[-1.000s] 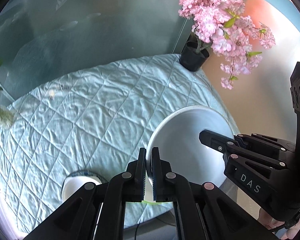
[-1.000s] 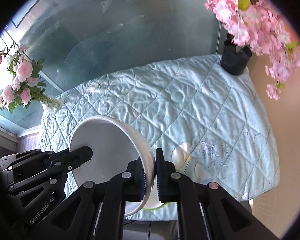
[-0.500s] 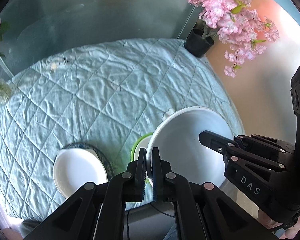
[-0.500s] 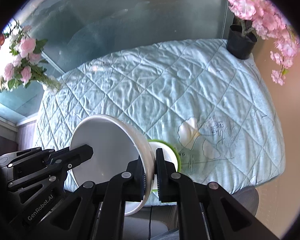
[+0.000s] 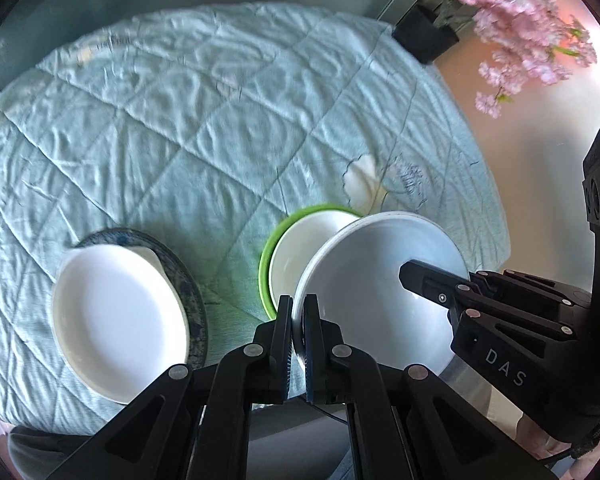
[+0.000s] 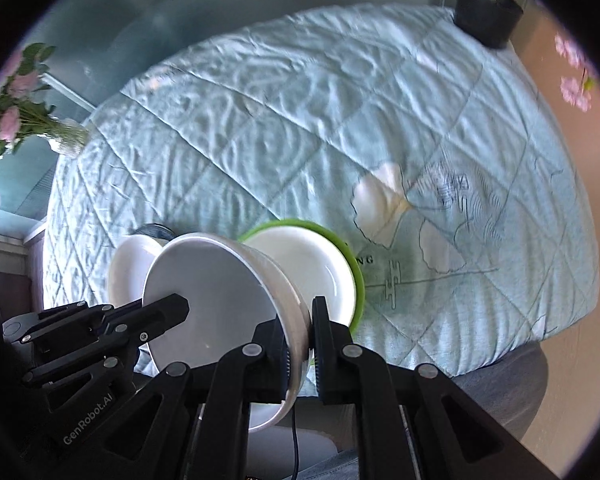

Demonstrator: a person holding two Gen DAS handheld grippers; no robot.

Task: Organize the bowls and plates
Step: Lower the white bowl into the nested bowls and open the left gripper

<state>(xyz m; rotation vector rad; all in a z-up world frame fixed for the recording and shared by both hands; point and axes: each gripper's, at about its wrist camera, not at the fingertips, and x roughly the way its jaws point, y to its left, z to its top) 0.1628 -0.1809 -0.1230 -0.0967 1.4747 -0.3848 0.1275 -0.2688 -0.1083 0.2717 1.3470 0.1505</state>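
Item: worktop [image 5: 228, 120], rounded, draped in a pale blue quilted cover [image 6: 300, 128] with a diamond stitch pattern, wrinkled throughout; ahead and to the right of the right hand-held gripper [image 6: 302, 328] the cover bears a printed line drawing with white leaf-like patches [image 6: 376, 200] and small lettering, of which only "NG" can be read. Room: a grey-green glass-like wall behind the worktop, a peach-coloured wall on the far right. Far right corner of the worktop: a black pot [image 5: 426, 36] holding pink blossom branches [image 5: 520, 28]. Far left in the right wrist view: a bouquet of pink roses [image 6: 16, 108]. Task pieces: a large white bowl [image 5: 380, 292], tilted, held off the worktop by both tools; the left hand-held gripper [image 5: 298, 320] is clamped on its left rim, the right hand-held gripper is clamped on the opposite rim wall. Just beyond the held bowl: a smaller white bowl [image 5: 304, 248] sitting in a green plate [image 5: 268, 256] on the cover. To the left of the left hand-held gripper: a white plate [image 5: 116, 316] stacked on a blue-patterned plate [image 5: 184, 276]. Markings: "DAS" on the right tool's body as seen from the left wrist; "GenRobot.AI" on the left tool's body as seen from the right wrist.
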